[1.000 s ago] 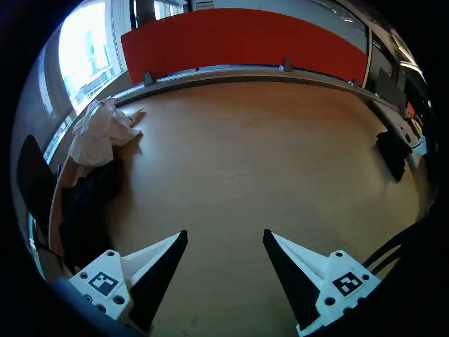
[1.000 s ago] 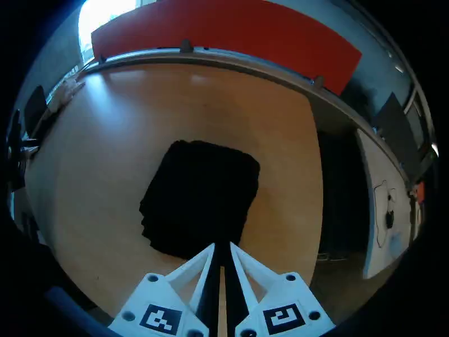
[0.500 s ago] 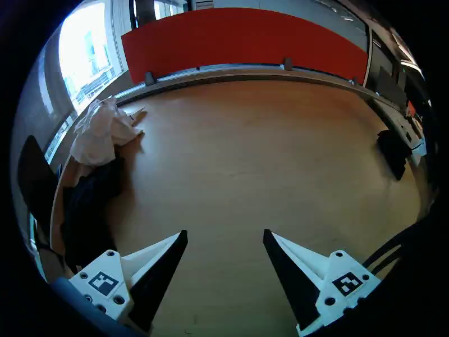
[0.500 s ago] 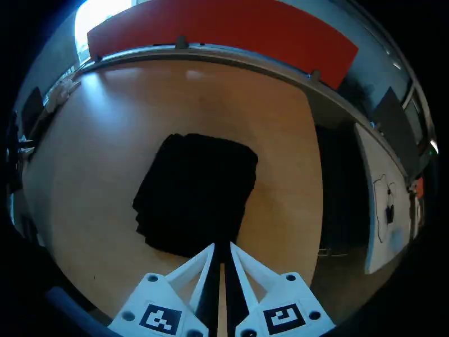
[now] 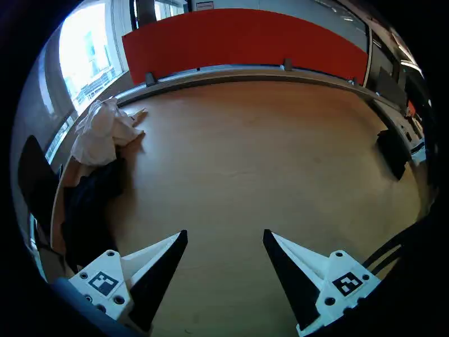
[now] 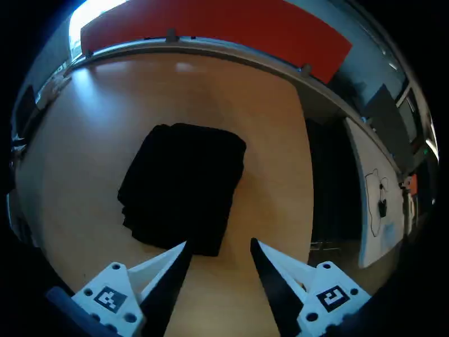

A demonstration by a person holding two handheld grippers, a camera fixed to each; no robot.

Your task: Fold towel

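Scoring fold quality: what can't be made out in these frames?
- Right gripper view: black towel, layers and creases lost in uniform darkness.
- Left gripper view: dark heap at the left edge of the table, too dark to identify.
- Left gripper view: dark object far right, too small and distorted.

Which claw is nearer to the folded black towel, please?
Right. The right claw hangs open at the near edge of the folded black towel; the left claw is open above the table, with a dark shape, possibly that towel, far to its right.
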